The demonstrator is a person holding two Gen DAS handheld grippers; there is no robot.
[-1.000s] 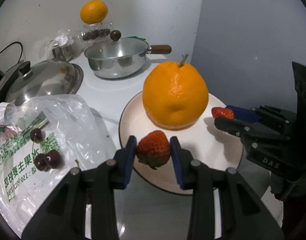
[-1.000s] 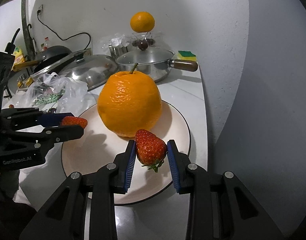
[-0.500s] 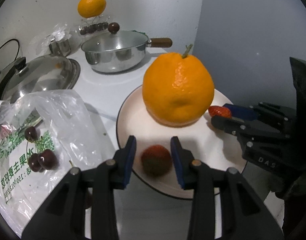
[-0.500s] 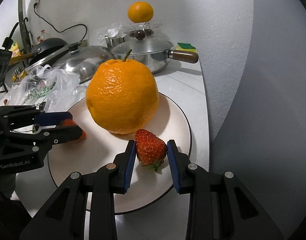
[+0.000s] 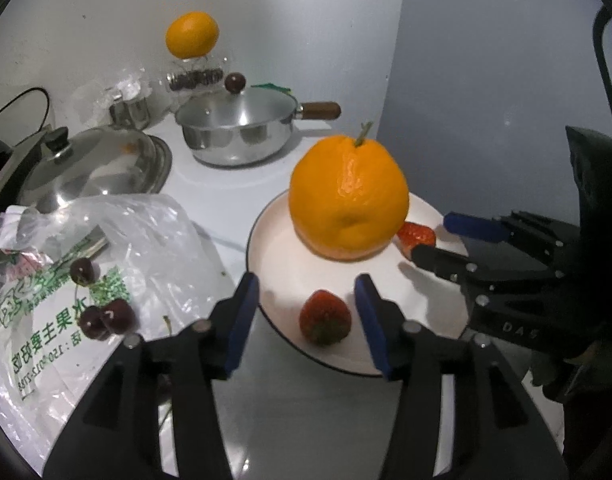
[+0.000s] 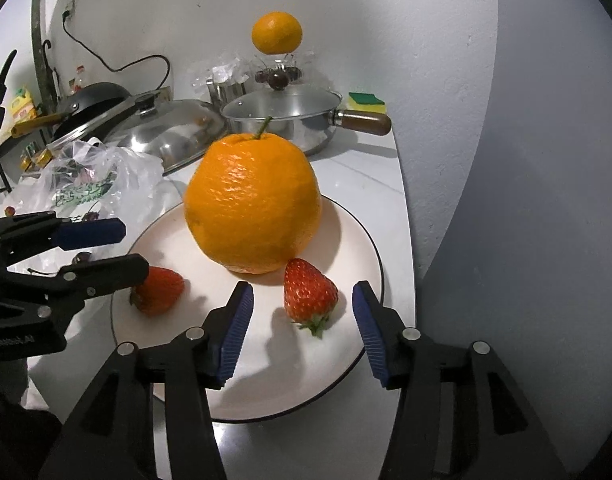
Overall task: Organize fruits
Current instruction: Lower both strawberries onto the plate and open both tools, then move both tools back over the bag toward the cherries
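Here, centre frame: white plate (image 6: 358,236) carrying a large orange (image 6: 252,204) with a stem. Left gripper (image 5: 307,312), lower centre of its own view: jaws opening, blue pads clear on both sides of a strawberry (image 5: 325,322) lying on the plate's near rim. Right gripper (image 6: 303,318), lower centre of its view: jaws opening too, second strawberry (image 6: 309,294) lying between the pads, not touched, just beside the orange. Lower left of the left view: cherries (image 5: 106,318) on a plastic bag (image 5: 146,236). Upper centre: lidded steel pan (image 5: 236,136), small orange (image 5: 192,39) behind.
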